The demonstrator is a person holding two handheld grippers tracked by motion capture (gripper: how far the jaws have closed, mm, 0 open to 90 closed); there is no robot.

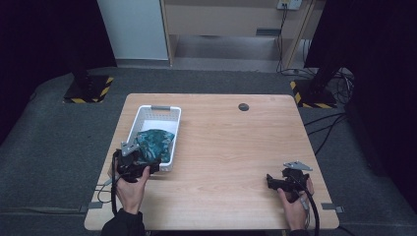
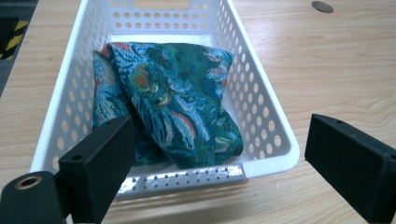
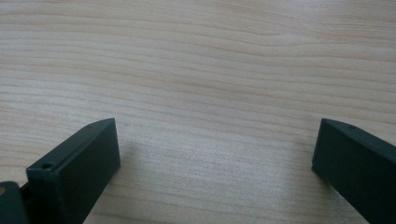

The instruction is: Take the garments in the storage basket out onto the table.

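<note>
Hiding the basket's point(image 2: 261, 100) near corner, left gripper point(image 2: 219, 154) jaws apart, right gripper point(image 3: 215, 158) jaws apart

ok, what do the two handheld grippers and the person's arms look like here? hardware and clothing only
Both are black handheld units. The left gripper and right gripper each carry a grey three-cornered plate on top and trail a black cable toward the table's near edge. In the gripper views the jaws are flat, blocky black pads with a small hole near the top; the left shows a brass-coloured ring at its base. Dark sleeves cover the wrists.
</note>
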